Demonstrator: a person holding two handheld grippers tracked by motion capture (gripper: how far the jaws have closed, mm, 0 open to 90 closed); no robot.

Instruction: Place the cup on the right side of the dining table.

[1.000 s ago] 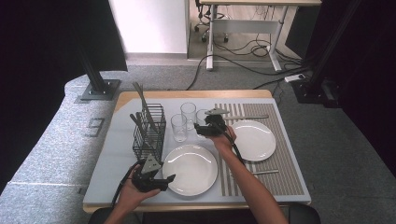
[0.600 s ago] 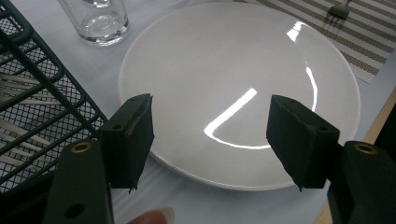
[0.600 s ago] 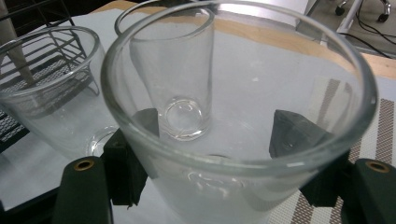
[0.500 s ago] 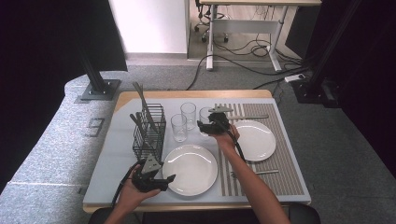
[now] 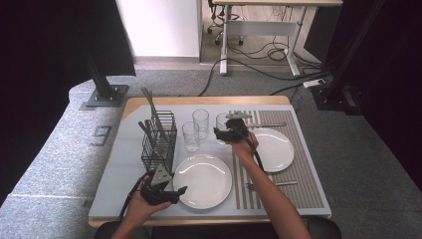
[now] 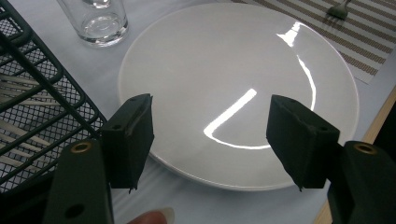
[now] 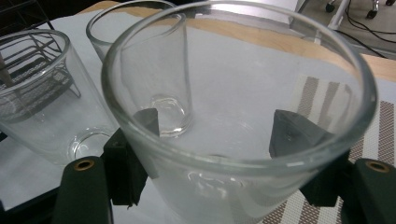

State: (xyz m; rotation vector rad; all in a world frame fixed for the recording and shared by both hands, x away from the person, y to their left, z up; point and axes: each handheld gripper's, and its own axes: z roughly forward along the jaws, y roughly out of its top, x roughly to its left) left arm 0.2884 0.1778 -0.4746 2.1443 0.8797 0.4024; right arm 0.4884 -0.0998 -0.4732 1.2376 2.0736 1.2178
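Three drinking glasses, two white plates, one wire basket, one striped placemat: a table setting partly laid.

Item, right gripper (image 5: 222, 133): jaws set either side of the glass (image 7: 233, 135) nearest the placemat (image 5: 298, 174), one pad on each flank of its wall as seen through the glass in the right gripper view. The jaws appear closed onto it, though firm contact cannot be confirmed. This glass stands at the left edge of the placemat, just beside the far plate (image 5: 273, 149).

Item, left gripper (image 6: 210, 144): jaws apart, holding nothing, hanging low over the near edge of the near plate (image 6: 233, 88), next to the basket (image 6: 32, 93).

Item, two further glasses: the nearer glass (image 5: 190, 136) and the far glass (image 5: 201, 123) stand upright on the grey mat (image 5: 119, 184) between the basket and the placemat, close together.

Item, basket: upright at the left, utensils standing in it.

Item, cutlery: a fork (image 5: 271, 184) lies on the placemat near the front, a knife (image 5: 266, 124) at its far edge.

Progress, as judged: one place looks largely set with plate, fork and knife; its glass is being handled now. The near plate has no cutlery or placed glass beside it, so the second place remains to be laid.
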